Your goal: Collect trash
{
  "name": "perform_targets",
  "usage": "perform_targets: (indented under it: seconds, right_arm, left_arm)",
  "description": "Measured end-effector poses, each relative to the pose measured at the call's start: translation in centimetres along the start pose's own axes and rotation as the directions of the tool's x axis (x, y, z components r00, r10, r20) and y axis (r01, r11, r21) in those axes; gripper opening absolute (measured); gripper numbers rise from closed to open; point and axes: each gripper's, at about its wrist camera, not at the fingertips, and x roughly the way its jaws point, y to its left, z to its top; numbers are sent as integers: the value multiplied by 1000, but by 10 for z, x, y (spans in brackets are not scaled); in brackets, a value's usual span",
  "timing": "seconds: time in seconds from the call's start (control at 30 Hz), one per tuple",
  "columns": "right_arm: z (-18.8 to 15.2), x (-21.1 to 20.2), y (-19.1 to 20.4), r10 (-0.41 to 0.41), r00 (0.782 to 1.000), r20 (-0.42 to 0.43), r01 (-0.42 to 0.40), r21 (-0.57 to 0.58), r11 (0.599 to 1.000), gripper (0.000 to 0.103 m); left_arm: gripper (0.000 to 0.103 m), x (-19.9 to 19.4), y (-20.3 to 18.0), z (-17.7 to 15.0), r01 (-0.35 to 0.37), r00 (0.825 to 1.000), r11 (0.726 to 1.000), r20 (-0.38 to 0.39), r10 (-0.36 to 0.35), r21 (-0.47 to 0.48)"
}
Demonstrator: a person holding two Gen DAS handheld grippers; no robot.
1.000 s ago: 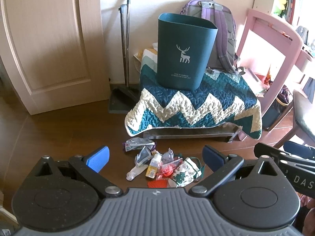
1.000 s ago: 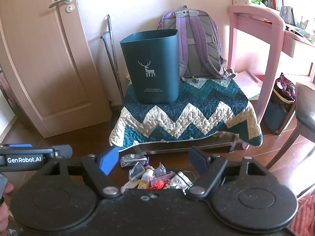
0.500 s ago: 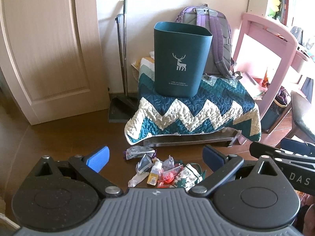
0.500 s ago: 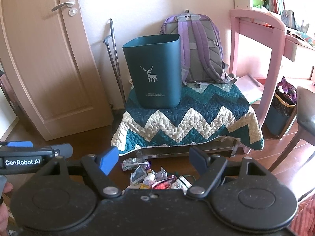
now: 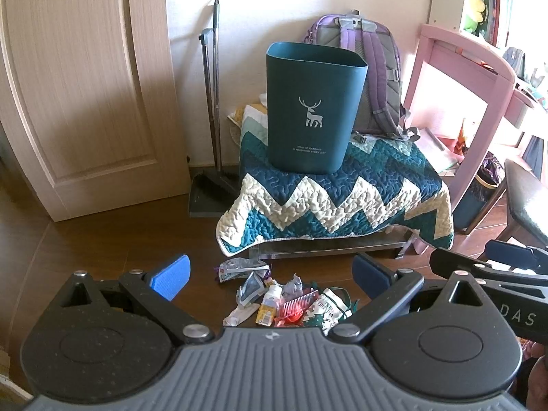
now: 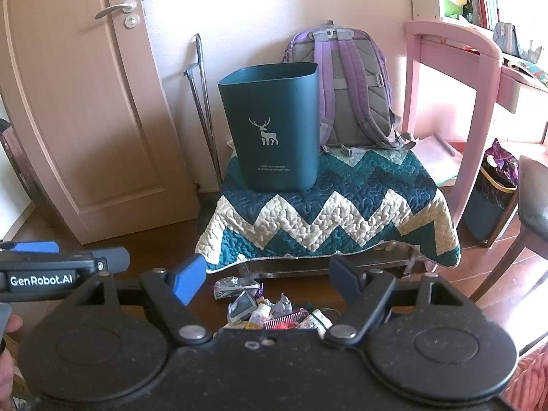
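Observation:
A pile of trash (image 5: 284, 298) lies on the brown floor: wrappers, a small yellow bottle (image 5: 269, 308), a red comb (image 5: 296, 303) and a Christmas-print pack (image 5: 327, 310). The same trash pile (image 6: 270, 308) shows low in the right wrist view, partly hidden by the gripper body. A dark teal bin (image 5: 313, 108) with a white deer stands upright on a quilt-covered low table (image 5: 342, 198); the bin (image 6: 274, 126) is behind and above the pile. My left gripper (image 5: 270, 272) is open, above the pile. My right gripper (image 6: 269, 277) is open too, holding nothing.
A purple backpack (image 5: 366, 75) leans behind the bin. A broom and dustpan (image 5: 212, 157) stand by the wooden door (image 5: 78, 85) at left. A pink desk (image 5: 472, 78), a small lined basket (image 6: 493, 198) and a chair (image 6: 531, 185) crowd the right side.
Both grippers have pulled back and tilted up: the bin and quilt sit lower and smaller in view, and the pile has slid toward the bottom edge. Jaws stay open.

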Motion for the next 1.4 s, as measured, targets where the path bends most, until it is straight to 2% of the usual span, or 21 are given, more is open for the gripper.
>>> perform_targets:
  seconds: [1.0,1.23,1.4]
  right_arm:
    - [0,5,2,-1,1000,-10,1,0,1000,79]
    - [3,42,2,23,998,-59,-24,-13,1000,79]
    - [9,92,3,22,996,-81,-27,-58,998,79]
  left_arm:
    - [102,3,-2,2,2,1000,1000,-4,-2,1]
    - [102,45,13,9,19,999,1000,-38,-19,-15]
    - [102,101,37,16,-31,999,999,-43,30,-18]
